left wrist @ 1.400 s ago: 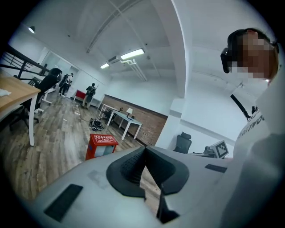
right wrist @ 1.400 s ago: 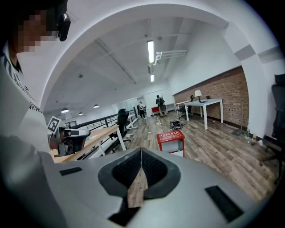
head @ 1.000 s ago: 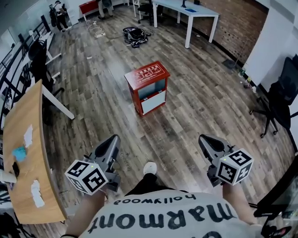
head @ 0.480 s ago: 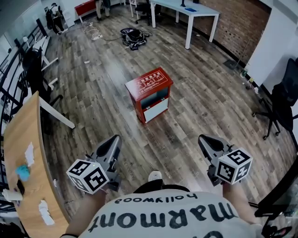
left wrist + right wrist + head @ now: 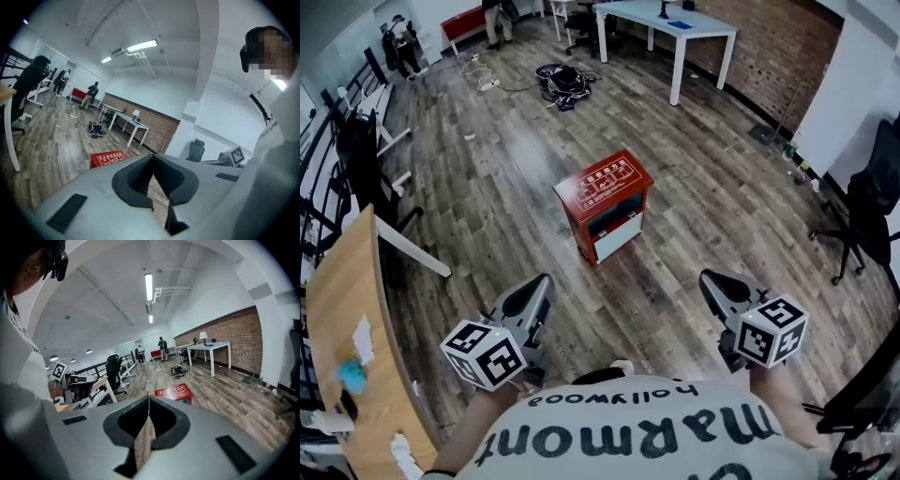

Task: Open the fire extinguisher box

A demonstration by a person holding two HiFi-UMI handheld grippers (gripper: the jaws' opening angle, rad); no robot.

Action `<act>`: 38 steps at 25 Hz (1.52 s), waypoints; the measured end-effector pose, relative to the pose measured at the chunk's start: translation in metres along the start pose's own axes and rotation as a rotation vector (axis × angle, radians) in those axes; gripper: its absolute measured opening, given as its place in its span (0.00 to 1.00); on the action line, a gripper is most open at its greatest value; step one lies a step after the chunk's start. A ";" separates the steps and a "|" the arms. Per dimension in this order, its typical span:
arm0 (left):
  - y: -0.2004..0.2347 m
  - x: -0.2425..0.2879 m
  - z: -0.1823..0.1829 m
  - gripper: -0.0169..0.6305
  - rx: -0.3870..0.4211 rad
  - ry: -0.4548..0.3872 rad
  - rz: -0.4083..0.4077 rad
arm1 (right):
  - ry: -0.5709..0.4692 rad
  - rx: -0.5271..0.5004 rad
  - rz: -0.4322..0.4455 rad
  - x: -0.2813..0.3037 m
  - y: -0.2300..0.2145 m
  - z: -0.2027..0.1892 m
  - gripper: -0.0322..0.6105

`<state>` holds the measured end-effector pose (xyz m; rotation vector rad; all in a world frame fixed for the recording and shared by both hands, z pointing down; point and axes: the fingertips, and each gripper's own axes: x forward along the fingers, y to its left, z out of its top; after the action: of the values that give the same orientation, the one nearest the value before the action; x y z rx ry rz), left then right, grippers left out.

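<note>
Box: red fire extinguisher box (image 5: 602, 190) stands on the floor (image 5: 717, 192), far ahead, door apparently closed.
Left hand-held gripper (image 5: 536, 286): jaws together, empty.
Right hand-held gripper (image 5: 712, 281): jaws together, empty.
Progress: nothing opened yet; reaching and opening remain.

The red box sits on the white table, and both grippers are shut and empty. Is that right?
Not quite. The red box stands on the wooden floor, well short of the white table, as the head view shows. The left gripper and right gripper are indeed shut and empty.
</note>
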<state>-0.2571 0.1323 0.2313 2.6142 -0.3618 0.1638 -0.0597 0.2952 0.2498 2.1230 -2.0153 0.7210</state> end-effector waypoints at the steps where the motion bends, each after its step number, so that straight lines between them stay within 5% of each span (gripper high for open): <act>1: 0.003 0.002 0.002 0.04 0.002 0.001 -0.005 | -0.009 0.002 0.005 0.005 0.002 0.005 0.07; 7: 0.021 0.010 0.009 0.04 -0.006 -0.010 -0.011 | 0.009 -0.089 -0.001 0.022 0.008 0.017 0.07; 12: 0.025 0.018 0.009 0.04 -0.007 -0.017 -0.018 | 0.014 -0.058 0.004 0.026 0.000 0.016 0.07; 21: 0.045 0.045 0.009 0.04 -0.011 -0.035 0.072 | 0.024 -0.097 0.116 0.080 -0.026 0.035 0.07; 29: 0.064 0.134 0.007 0.04 -0.084 -0.033 0.195 | 0.097 -0.098 0.193 0.124 -0.123 0.054 0.07; 38: 0.070 0.256 0.024 0.04 -0.024 -0.077 0.338 | 0.189 -0.116 0.302 0.182 -0.255 0.096 0.07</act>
<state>-0.0309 0.0043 0.2885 2.5217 -0.8266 0.1701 0.2108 0.1165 0.3003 1.6400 -2.2336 0.7893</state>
